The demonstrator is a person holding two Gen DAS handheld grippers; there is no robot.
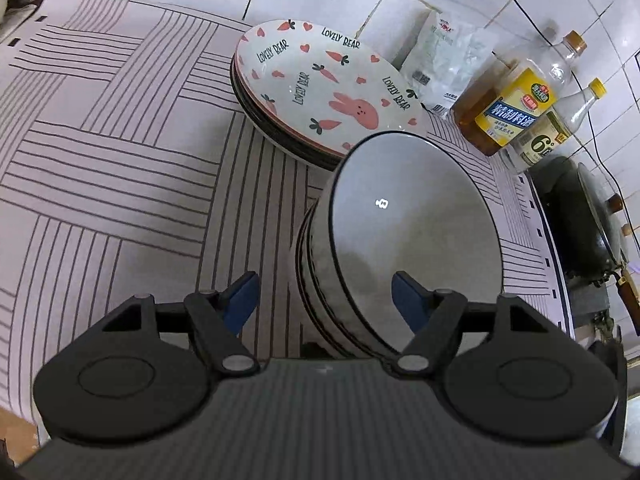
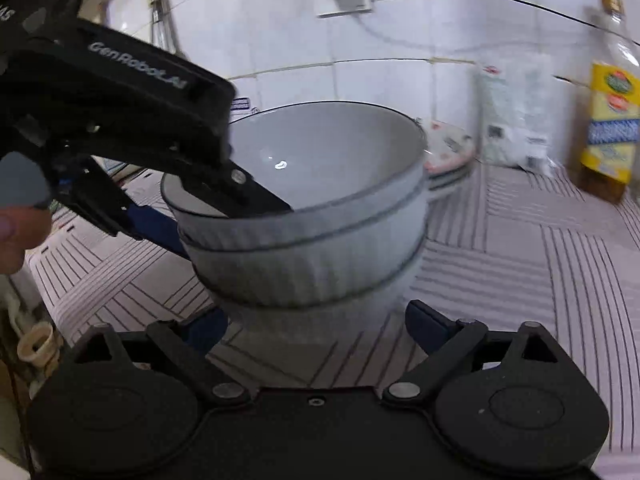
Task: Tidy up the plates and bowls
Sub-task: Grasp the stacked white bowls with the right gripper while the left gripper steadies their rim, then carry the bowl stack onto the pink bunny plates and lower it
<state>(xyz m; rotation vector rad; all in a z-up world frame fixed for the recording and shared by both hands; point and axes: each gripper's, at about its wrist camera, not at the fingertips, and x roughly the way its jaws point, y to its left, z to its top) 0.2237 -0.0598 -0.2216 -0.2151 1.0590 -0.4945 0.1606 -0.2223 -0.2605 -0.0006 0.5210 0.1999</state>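
Stack of grey ribbed ceramic bowls (image 1: pixel 360 248) on the striped-cloth counter (image 1: pixel 120 152), just beside a stack of bunny-print plates (image 1: pixel 320 84). Left claw (image 1: pixel 325 298) spread apart, one finger inside the top bowl's rim, one outside. Right claw (image 2: pixel 316 328) spread apart near the stack's base.

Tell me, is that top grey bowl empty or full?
Empty. The top grey bowl shows a bare, smooth inside with only a light glint; one finger of the left tool reaches over its rim. It sits nested on other bowls.
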